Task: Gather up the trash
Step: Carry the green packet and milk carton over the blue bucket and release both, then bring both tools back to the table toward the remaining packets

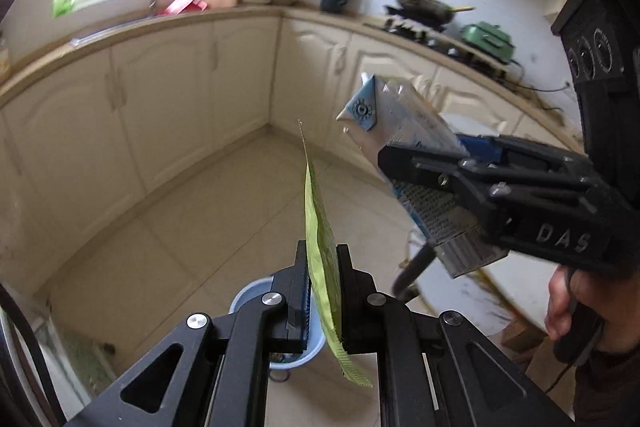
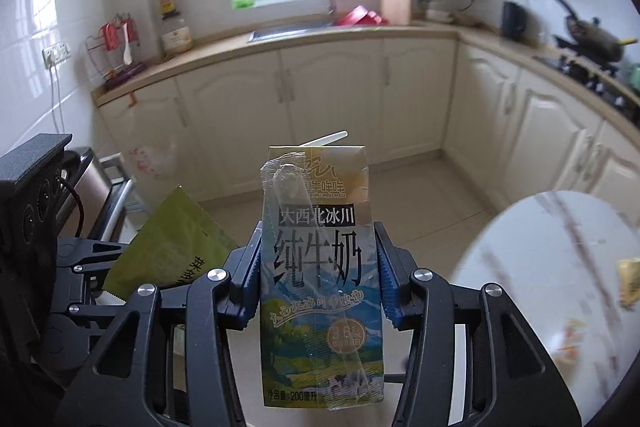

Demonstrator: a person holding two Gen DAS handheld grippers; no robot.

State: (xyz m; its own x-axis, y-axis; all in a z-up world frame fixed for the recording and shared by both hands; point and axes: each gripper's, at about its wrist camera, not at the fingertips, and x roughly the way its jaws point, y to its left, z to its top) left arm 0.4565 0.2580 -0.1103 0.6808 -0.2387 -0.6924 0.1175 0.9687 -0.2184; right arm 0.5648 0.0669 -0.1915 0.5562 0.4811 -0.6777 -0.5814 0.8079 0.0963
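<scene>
- The left tool (image 1: 322, 291) pinches a flat, thin green sachet (image 1: 320, 227) with serrated ends, edge-on above the floor.
- The right tool (image 2: 320, 283) clamps an upright milk carton (image 2: 320, 267), printed with mountains, straw protruding.

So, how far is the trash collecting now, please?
Done: two pieces are picked up. In hand: the left gripper is shut on a green packet, the right gripper on a milk carton. Left: dropping both in the blue bin; wrappers remain on the round table.
</scene>
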